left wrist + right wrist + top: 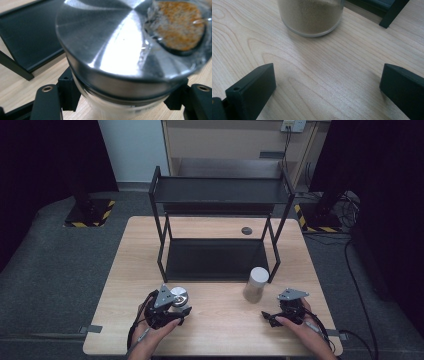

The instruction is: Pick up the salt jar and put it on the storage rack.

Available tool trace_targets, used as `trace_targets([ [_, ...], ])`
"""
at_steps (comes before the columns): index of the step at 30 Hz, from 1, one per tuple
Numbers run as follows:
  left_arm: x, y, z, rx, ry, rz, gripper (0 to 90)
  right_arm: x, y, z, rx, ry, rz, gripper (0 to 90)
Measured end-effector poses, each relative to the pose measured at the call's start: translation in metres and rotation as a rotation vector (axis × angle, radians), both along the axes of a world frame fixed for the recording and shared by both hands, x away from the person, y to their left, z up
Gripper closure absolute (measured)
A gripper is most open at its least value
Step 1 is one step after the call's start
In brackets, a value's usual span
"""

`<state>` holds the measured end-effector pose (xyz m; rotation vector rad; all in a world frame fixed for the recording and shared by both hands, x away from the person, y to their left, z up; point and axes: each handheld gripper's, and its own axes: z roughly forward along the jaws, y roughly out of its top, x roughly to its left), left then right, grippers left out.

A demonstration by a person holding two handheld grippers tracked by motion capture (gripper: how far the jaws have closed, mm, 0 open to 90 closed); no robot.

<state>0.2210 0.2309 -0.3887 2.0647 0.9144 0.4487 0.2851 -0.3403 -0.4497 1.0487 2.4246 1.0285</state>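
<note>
Even overhead light falls on the pale worktop (215, 320), while the room's corners sink into black. Hard glare flares across the steel lid (120, 47) in the left gripper view, blurred this close. The right gripper view is soft, with faint shadows.

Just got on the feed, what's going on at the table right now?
A person works two tongs at a wooden table with a black shelf rack on it. The left tongs are shut on a metal-lidded jar. The right tongs are open and hold nothing, resting near the table's right edge. A white-lidded jar of tan powder stands apart from them, in front of the rack's right leg.
</note>
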Motion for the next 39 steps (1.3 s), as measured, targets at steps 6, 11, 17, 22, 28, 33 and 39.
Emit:
trace_targets([
  [6, 0.003, 0.001, 0.010, 0.002, -0.008, -0.009, 29.7, 0.000, 0.000, 0.000, 0.000, 0.000, 0.002, 1.3],
  [11, 0.007, 0.006, 0.018, 0.004, -0.016, -0.027, 29.7, 0.000, 0.000, 0.000, 0.000, 0.000, 0.001, 1.3],
  [17, 0.023, 0.011, 0.031, 0.013, -0.022, -0.070, 29.7, 0.000, 0.000, 0.000, 0.000, 0.000, 0.001, 1.3],
  [22, 0.036, 0.007, 0.045, 0.024, -0.031, -0.124, 29.7, 0.000, 0.000, 0.000, 0.000, 0.000, 0.002, 1.3],
  [28, 0.053, -0.003, 0.063, 0.039, -0.047, -0.169, 29.7, 0.001, -0.001, 0.000, 0.001, 0.000, 0.007, 1.3],
  [33, 0.066, -0.007, 0.080, 0.043, -0.055, -0.188, 29.7, 0.001, -0.001, 0.000, 0.000, 0.000, 0.008, 1.3],
  [39, 0.076, -0.007, 0.100, 0.043, -0.070, -0.204, 29.7, 0.002, -0.001, 0.000, 0.000, -0.001, 0.011, 1.3],
])
